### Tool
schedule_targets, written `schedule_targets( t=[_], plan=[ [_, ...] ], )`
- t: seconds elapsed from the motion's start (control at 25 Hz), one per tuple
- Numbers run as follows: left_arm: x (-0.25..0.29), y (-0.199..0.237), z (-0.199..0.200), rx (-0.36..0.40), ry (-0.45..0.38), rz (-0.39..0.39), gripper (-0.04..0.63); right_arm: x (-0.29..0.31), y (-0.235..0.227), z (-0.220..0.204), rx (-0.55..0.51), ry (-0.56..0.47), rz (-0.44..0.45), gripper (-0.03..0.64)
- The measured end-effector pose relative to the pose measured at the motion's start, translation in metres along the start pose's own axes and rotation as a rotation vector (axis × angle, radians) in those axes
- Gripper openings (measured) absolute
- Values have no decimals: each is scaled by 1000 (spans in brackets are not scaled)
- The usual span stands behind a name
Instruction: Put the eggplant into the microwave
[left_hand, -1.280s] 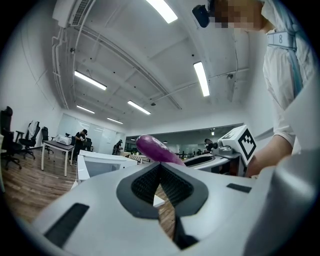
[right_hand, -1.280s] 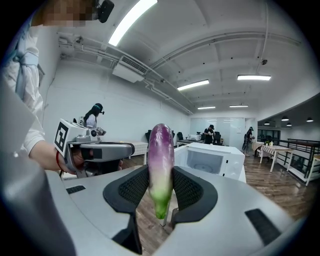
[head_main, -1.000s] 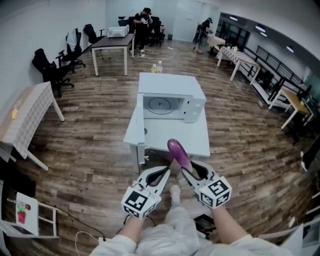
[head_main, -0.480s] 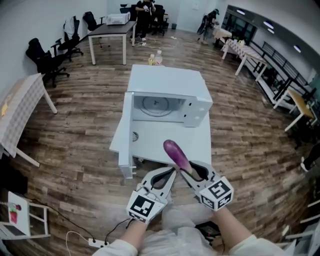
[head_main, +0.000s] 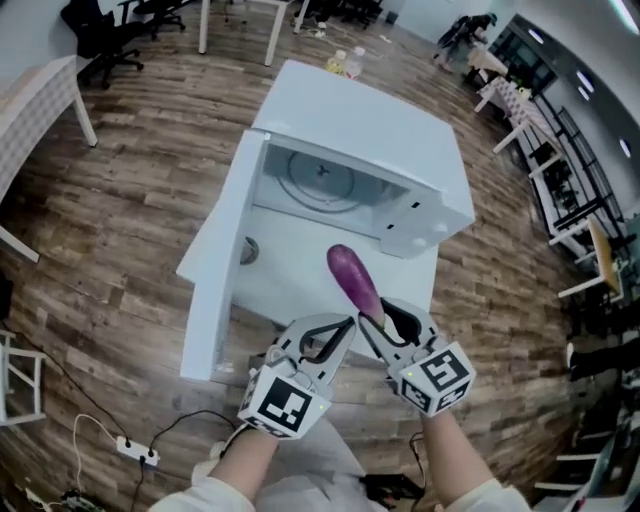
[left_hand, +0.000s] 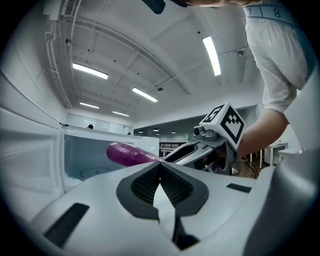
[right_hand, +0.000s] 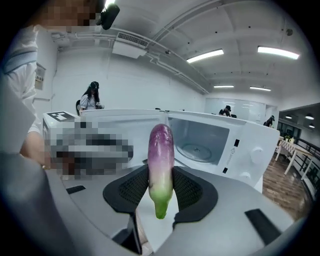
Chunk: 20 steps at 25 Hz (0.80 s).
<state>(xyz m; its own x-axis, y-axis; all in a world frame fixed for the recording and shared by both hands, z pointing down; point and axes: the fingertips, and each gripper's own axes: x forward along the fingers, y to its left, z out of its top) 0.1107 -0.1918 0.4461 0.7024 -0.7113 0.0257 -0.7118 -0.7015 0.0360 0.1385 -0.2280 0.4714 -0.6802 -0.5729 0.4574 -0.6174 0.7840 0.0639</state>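
A purple eggplant with a green stem end sticks up and forward from my right gripper, which is shut on its lower part. In the right gripper view the eggplant stands upright between the ribbed pads. The white microwave sits just ahead on a white table. Its door is swung open to the left, and the glass turntable shows inside. My left gripper is shut and empty, close beside the right one. The left gripper view shows the eggplant in front of the open cavity.
Two bottles stand behind the microwave. A small round thing lies on the table by the door hinge. A power strip and cables lie on the wood floor at lower left. Other tables stand at the left edge and far right.
Both grippers have come forward and down toward the microwave, with the eggplant still in the right one. The microwave and its open door now fill much more of the head view.
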Motion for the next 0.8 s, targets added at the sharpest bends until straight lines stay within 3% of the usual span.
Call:
schedule_targets(
  t=[0.44,0.8],
  plan=[
    [62,77,-42,34,22,116,2,95,-63,-4,-62,88,54,169],
    [88,136,-41,24,-46,250,2,152,-94,7,-66,34,84,169]
  ],
)
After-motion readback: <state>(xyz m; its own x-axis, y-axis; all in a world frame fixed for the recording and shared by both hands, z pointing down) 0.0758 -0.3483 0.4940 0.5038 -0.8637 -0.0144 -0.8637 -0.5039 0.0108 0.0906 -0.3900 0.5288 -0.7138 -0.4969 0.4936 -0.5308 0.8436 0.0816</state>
